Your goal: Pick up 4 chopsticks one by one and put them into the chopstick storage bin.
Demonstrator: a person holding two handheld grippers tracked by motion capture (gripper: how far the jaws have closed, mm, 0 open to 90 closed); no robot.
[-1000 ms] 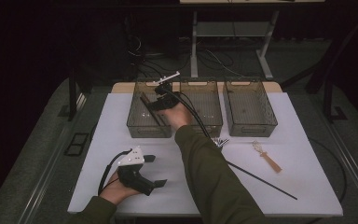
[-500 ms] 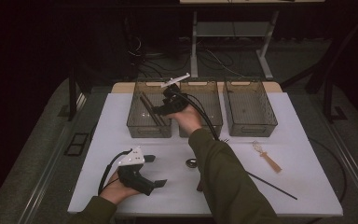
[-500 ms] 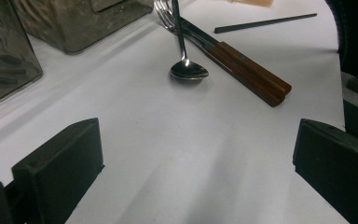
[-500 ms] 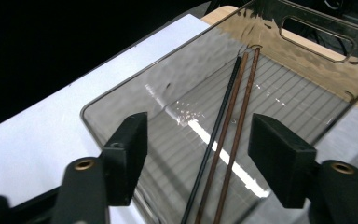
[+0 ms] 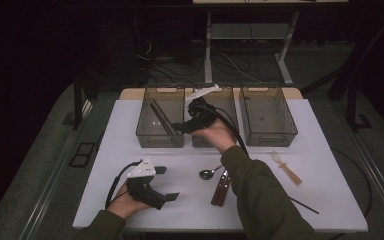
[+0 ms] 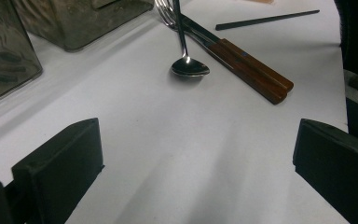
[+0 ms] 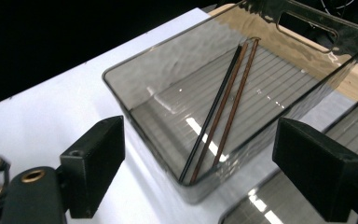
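Right gripper [image 5: 180, 126] hovers wide open above the left bin [image 5: 160, 120] holding chopsticks [image 7: 219, 112]; left gripper [image 5: 166, 184] rests wide open, lower left.

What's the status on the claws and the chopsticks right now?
Right claw open, empty, by left smoked plastic bin. Three thin chopsticks lie inside it. Left claw open, resting on white table. Nothing blocking.

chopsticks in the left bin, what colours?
One black, two reddish-brown chopsticks lie in the bin; clearest in the right gripper view.
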